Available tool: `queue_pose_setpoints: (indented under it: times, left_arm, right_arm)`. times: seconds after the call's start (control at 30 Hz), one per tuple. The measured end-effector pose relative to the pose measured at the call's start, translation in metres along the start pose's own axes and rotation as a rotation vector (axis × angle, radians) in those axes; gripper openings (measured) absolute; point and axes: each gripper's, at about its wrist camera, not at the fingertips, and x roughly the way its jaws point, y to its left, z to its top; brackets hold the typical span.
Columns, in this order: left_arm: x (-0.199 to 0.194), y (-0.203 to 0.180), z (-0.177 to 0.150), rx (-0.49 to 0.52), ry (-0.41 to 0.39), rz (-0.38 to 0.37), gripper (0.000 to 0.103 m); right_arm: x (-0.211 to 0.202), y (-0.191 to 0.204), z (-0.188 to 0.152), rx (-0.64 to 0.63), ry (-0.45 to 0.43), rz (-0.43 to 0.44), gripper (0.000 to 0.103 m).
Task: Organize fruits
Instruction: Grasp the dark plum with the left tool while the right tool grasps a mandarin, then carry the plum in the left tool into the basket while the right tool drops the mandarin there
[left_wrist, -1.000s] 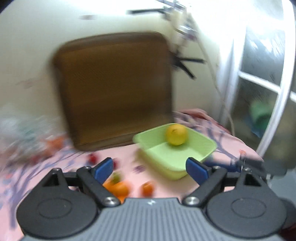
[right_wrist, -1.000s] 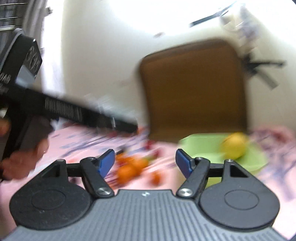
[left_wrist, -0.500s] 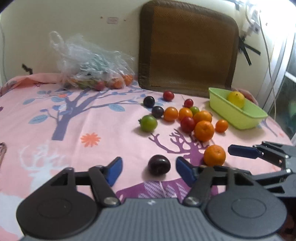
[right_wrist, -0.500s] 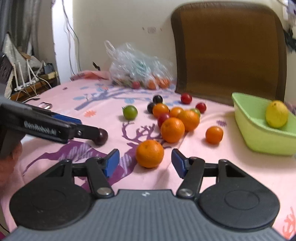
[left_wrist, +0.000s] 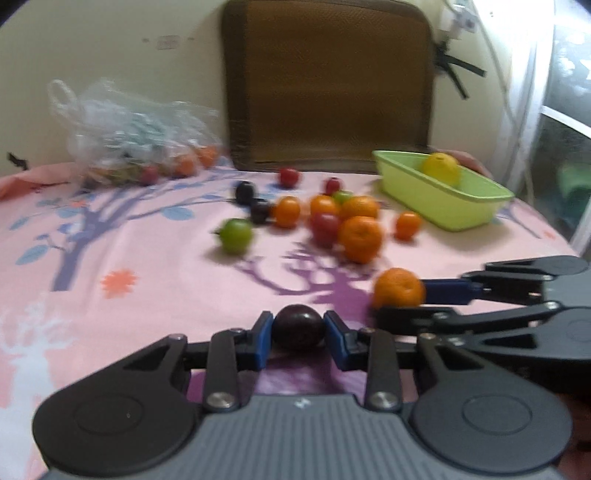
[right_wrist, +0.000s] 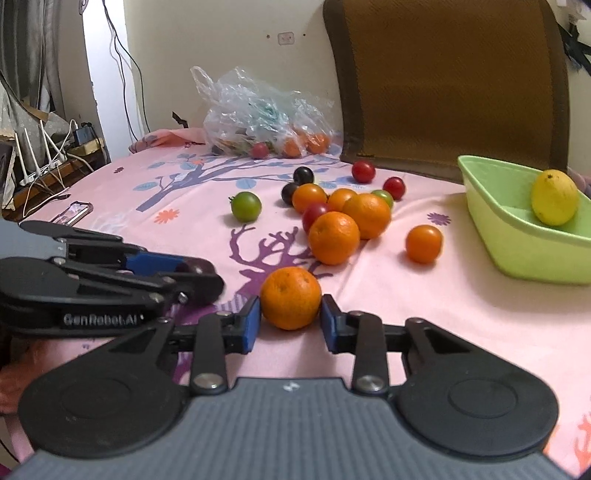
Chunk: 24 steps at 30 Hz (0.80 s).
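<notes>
Fruits, loose lot, lay on a pink tree-print cloth (right_wrist: 461, 314) before a brown woven chair back (right_wrist: 443, 81). Dark plum (left_wrist: 298, 331): sat on the cloth between the blue pads of the left gripper (left_wrist: 298, 339), both pads touching its sides; half a second earlier the same pads stood wide apart, clear of it on either side. Near orange (right_wrist: 290, 297): rested on the cloth between the pads of the right gripper (right_wrist: 290, 325), the left pad against its skin and the right pad at or just short of it; those pads too had been spread wider half a second before. Both fruits were still down on the cloth. The two tools lay side by side, the left one's tip showing in the right wrist view just beside the orange.

Remaining cluster, farther back and unchanged in arrangement: two larger oranges (right_wrist: 333, 237) touching, smaller orange fruits, red and dark cherry-sized fruits, a green tomato (right_wrist: 246, 206) apart to the left, one small orange fruit (right_wrist: 423, 243) apart to the right.

Green tray (right_wrist: 524, 254): stood at far right of the cloth, holding one yellow lemon (right_wrist: 554, 197) against its far side.

Clear plastic bag (right_wrist: 258, 114): at the back by the wall, more fruit inside
</notes>
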Motion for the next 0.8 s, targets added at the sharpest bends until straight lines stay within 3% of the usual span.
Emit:
queue_pose_setpoints:
  times: [0.07,0.2,0.47,0.8]
  left_arm:
    - [0.003,-0.013,0.002,0.015,0.0,0.001,0.03]
    - [0.013,-0.036,0.009,-0.002,0.023,-0.076,0.03]
    - [0.038,-0.106,0.024,0.091,0.044,-0.152,0.03]
    - [0.065,-0.154,0.035,0.161,0.069,-0.176,0.03]
  right_arm:
    - [-0.008,-0.006,-0.002,0.008,0.005,-0.027,0.037]
    - [-0.028,-0.028,-0.007,0.051,-0.008,-0.068,0.037]
    - [-0.065,-0.087,-0.024,0.159,-0.035,-0.171,0.037]
    - [-0.082,-0.137,-0.045,0.274,-0.048,-0.218,0.037]
